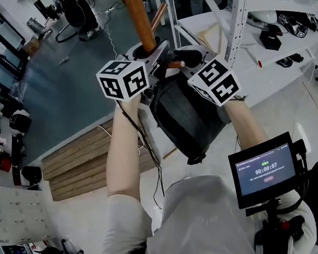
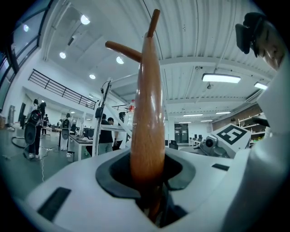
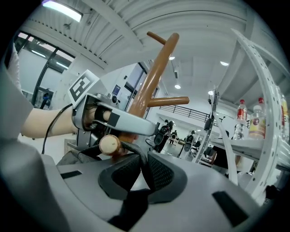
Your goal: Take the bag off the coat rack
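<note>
The left claw (image 2: 147, 181) clamps the coat rack pole (image 2: 147, 113), bracing it. The right claw (image 3: 144, 174) pinches the strap (image 3: 136, 152), looped over the peg (image 3: 110, 145) just ahead; the bag (image 1: 188, 121) hangs below both. Best lift the strap outward, clear of the peg's tip.

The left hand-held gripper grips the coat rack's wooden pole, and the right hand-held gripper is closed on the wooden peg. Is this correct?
Not quite. The right hand-held gripper is closed on the bag's black strap, right beside the wooden peg, not on the peg itself; the right gripper view shows it. The left hand-held gripper does grip the wooden pole.
</note>
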The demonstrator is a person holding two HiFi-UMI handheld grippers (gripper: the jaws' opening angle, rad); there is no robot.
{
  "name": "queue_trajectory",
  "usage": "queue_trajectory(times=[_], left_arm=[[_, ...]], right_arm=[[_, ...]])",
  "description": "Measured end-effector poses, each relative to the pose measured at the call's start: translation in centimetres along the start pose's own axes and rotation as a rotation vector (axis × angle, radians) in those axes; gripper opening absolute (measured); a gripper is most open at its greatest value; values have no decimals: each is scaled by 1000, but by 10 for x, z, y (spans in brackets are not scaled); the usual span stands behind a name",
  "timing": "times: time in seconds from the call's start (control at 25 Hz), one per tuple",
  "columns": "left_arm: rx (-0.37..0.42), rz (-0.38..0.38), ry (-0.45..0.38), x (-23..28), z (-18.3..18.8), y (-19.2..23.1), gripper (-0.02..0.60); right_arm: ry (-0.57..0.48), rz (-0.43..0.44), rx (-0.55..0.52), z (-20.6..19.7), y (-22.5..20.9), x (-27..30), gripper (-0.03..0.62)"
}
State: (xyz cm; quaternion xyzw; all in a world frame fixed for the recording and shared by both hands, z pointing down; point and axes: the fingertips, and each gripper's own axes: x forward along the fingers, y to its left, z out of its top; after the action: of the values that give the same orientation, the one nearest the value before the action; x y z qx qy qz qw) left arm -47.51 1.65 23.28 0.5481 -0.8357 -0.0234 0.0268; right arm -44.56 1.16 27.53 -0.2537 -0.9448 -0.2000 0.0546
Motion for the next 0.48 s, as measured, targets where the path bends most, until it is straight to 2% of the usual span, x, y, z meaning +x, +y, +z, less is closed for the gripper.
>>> queue_trajectory(times=[0.2, 0.48], left_arm=[[-10, 2, -6, 0, 1, -1, 123], [-28, 20, -32, -11, 5, 4, 126]], right_arm=[[-25, -23, 14, 6, -4, -14, 51], [-112, -32, 60, 31, -7, -48, 51]])
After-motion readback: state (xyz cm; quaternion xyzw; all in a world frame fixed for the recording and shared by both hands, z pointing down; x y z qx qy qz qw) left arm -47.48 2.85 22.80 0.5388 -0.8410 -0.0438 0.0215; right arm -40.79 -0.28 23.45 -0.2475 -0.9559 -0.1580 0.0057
